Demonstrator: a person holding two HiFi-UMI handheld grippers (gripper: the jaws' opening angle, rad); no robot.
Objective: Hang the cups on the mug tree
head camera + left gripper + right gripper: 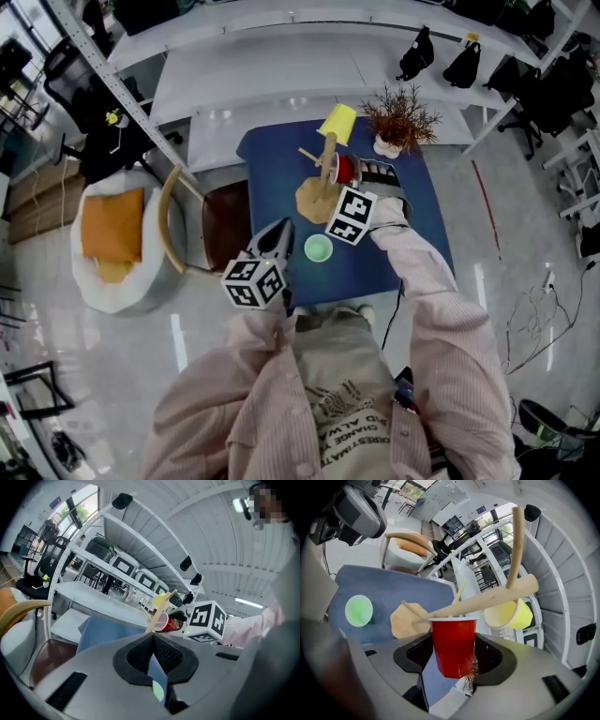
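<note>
Jaws of the right gripper (455, 656) clamp the red cup (453, 637) by its sides, rim toward the mug tree (487, 599) branch just above, presumably for pegging. Left gripper (153, 654) jaws meet, empty; the green cup (158, 691) lies beneath them.

You work at a blue-topped table (272, 159) on a glossy pale floor (525, 234), with a long white bench (262, 75) beyond it, a brown-seated wooden chair (225, 225) at its left, and a white round seat with an orange cushion (112, 239) beside that.
</note>
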